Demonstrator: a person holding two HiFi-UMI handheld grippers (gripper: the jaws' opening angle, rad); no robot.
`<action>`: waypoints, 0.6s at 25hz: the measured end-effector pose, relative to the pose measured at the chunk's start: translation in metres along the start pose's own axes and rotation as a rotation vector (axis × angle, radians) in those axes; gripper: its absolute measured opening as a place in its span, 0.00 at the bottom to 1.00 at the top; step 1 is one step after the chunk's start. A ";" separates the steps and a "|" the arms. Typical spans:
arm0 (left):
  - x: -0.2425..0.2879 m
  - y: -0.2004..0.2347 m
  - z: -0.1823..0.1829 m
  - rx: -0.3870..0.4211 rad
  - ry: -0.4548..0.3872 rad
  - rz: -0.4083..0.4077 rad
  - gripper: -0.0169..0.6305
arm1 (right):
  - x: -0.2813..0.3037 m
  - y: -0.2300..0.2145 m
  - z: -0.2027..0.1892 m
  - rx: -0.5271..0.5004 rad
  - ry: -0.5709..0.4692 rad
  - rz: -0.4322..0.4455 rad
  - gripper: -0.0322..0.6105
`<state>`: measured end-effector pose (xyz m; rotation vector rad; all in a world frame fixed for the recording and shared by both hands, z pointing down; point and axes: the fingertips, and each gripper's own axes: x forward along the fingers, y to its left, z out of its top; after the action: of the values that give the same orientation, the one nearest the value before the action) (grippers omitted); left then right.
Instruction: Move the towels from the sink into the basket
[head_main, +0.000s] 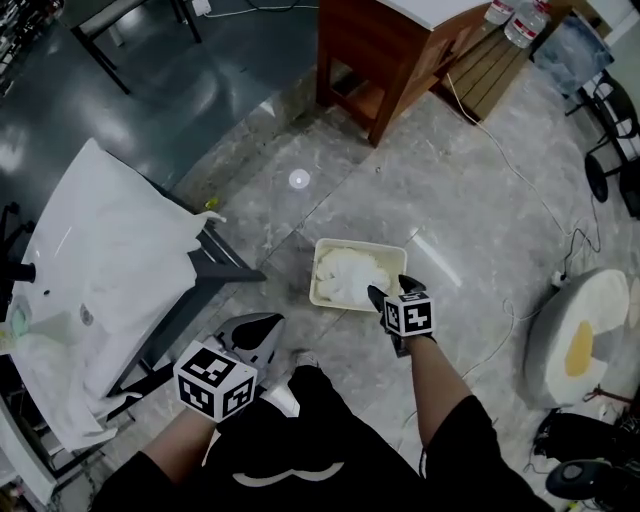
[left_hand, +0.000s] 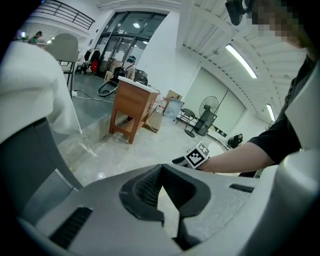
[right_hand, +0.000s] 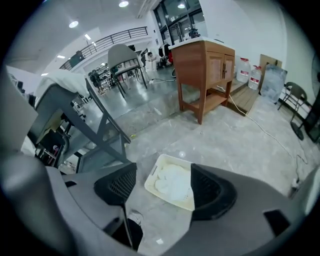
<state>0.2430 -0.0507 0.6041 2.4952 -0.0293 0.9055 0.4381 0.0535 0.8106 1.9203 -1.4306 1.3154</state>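
A cream basket (head_main: 360, 243) stands on the marble floor with white towels (head_main: 350, 272) piled inside. My right gripper (head_main: 392, 288) hangs over its near right corner. It is open and empty, and the right gripper view shows the basket (right_hand: 151, 176) and towels (right_hand: 172, 181) between the spread fingers of that gripper (right_hand: 161, 180). My left gripper (head_main: 270, 323) is low by my left knee, between the basket and the white sink (head_main: 110, 250). Its tips meet, shut on nothing (left_hand: 161, 167). What lies in the sink's basin at the far left I cannot make out.
The sink rests on a dark metal frame (head_main: 215, 265). A wooden cabinet (head_main: 390, 50) stands at the back with water bottles (head_main: 520, 20) beside it. A cable (head_main: 520, 180) crosses the floor; a round white machine (head_main: 585, 340) and black chairs (head_main: 615, 140) are to the right.
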 end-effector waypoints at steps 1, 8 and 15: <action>-0.001 0.001 -0.001 -0.005 0.002 0.003 0.04 | 0.000 0.000 -0.003 0.000 0.006 0.000 0.55; -0.017 0.003 -0.005 -0.028 -0.013 0.028 0.04 | -0.016 0.031 0.009 -0.046 -0.020 0.047 0.55; -0.068 0.007 0.017 -0.002 -0.088 0.067 0.04 | -0.065 0.108 0.082 -0.207 -0.148 0.154 0.55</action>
<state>0.1989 -0.0739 0.5548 2.5443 -0.1440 0.8217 0.3749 -0.0183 0.6944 1.8328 -1.7452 1.0584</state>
